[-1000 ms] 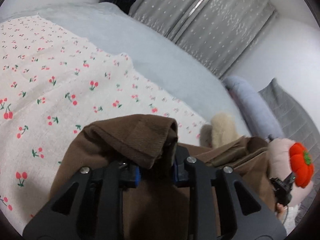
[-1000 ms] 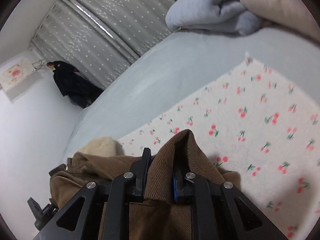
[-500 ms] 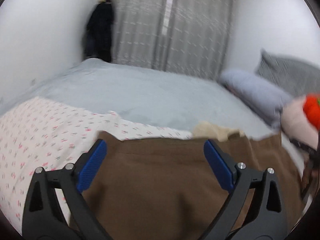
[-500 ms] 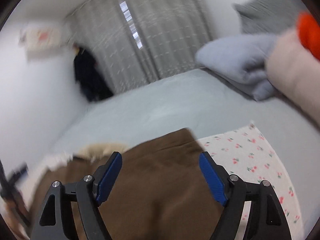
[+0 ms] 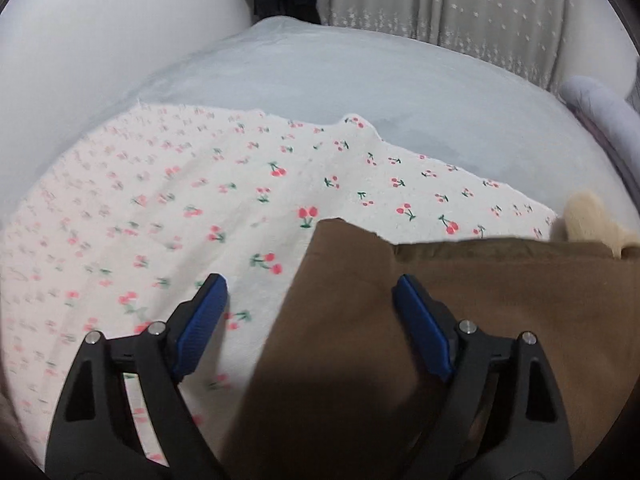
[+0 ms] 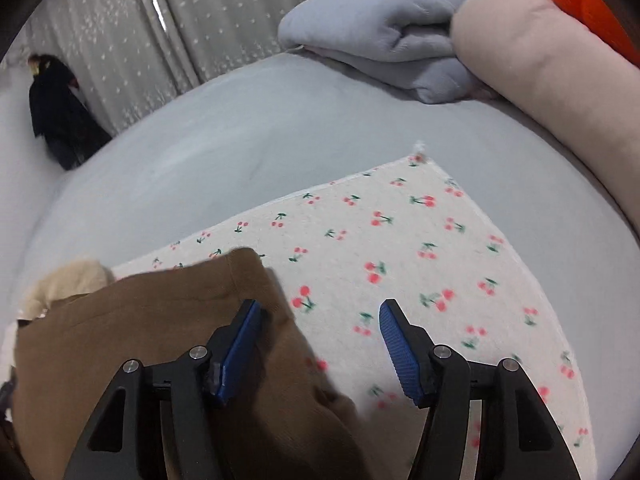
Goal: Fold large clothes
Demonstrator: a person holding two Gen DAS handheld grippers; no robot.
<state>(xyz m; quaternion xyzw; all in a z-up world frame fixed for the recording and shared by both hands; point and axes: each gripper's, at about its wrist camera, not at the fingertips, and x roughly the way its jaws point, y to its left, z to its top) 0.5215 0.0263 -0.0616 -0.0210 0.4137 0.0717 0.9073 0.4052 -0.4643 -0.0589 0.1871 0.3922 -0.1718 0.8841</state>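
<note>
Matt brown ribbed-cloth garment [image 5: 440,320] on soft cherry-print cotton sheet [image 5: 160,208]

A big bed [image 6: 248,128] with a soft blue-gray cover holds a cherry cloth [image 5: 200,208], pillows [image 6: 384,36], maybe a toy.

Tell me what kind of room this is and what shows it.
Most likely a bedroom. The brown garment lies on a cherry-print cloth spread over a wide bed, with a rolled grey blanket at its head and grey starred curtains behind.
</note>
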